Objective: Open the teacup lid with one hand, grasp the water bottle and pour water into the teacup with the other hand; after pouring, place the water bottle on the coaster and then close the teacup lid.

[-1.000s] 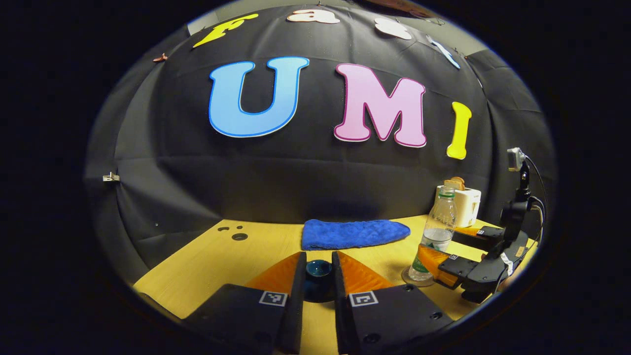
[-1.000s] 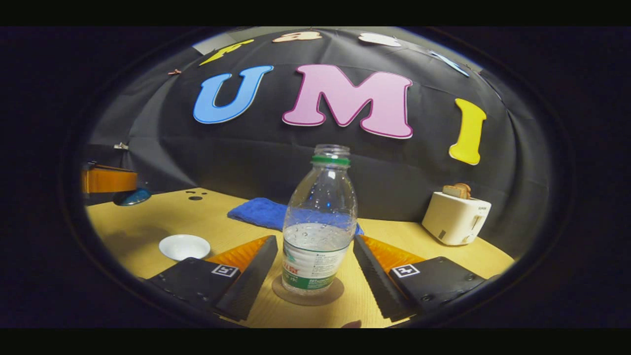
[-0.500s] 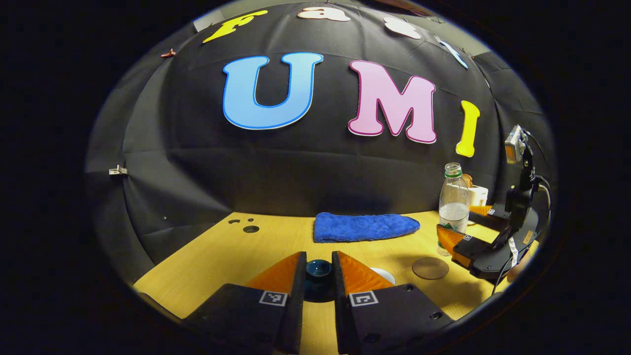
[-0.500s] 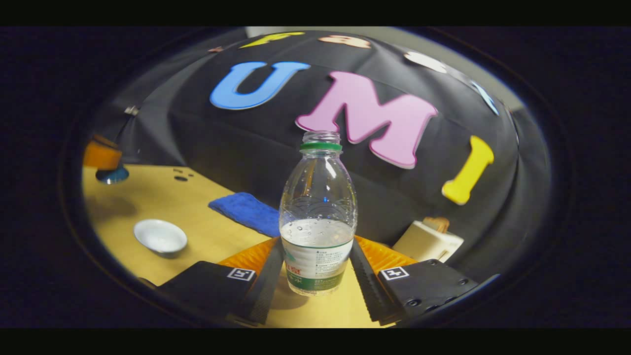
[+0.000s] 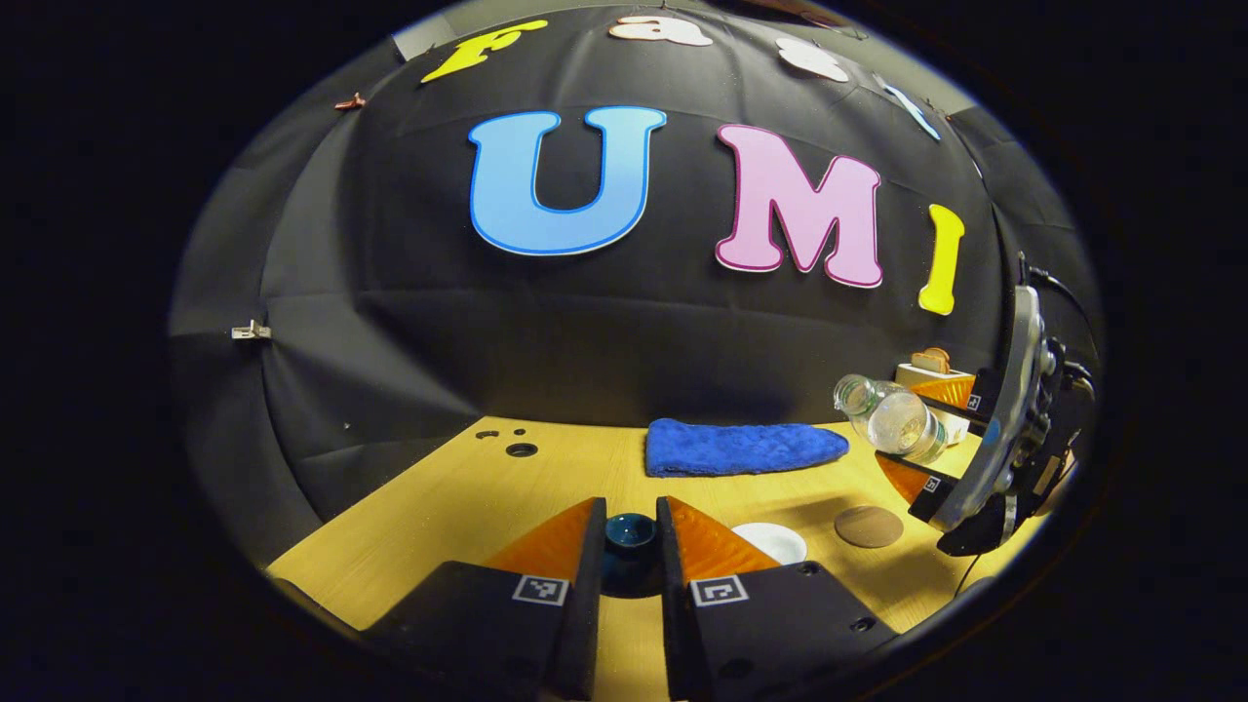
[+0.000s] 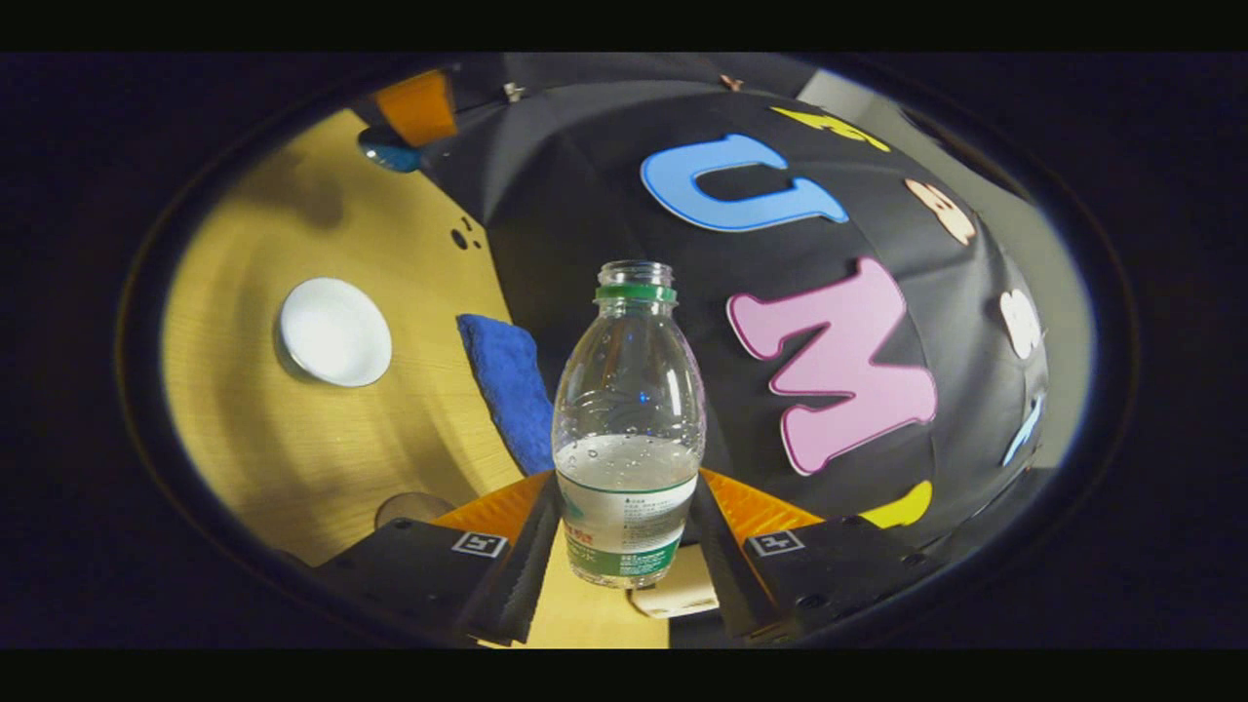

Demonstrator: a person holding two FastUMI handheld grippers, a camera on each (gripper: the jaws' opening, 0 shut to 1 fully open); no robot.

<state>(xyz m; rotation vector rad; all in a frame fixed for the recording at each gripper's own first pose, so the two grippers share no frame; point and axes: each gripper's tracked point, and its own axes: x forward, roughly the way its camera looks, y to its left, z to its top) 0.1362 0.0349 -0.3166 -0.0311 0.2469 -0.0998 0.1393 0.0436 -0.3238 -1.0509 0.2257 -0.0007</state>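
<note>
My left gripper [image 5: 630,509] is shut on the dark teal teacup lid [image 5: 629,534] and holds it above the table. Just to its right the open white teacup [image 5: 770,542] sits on the wood, and the round brown coaster [image 5: 868,526] lies bare beyond it. My right gripper [image 6: 624,499] is shut on the uncapped water bottle [image 6: 629,458], which is partly full. In the left gripper view the bottle [image 5: 889,417] is in the air, tipped with its mouth to the left, above and right of the cup. The right gripper view has the teacup [image 6: 334,331] at far left.
A blue cloth [image 5: 743,448] lies at the back of the wooden table [image 5: 468,497] against the black wall. A white toaster [image 5: 931,373] with bread stands at the back right, behind the bottle. Small holes [image 5: 520,449] mark the table's back left.
The right gripper closed on the bottle, lifted it off the coaster and tilted it leftward towards the cup. The left gripper keeps the lid raised, nearly still.
</note>
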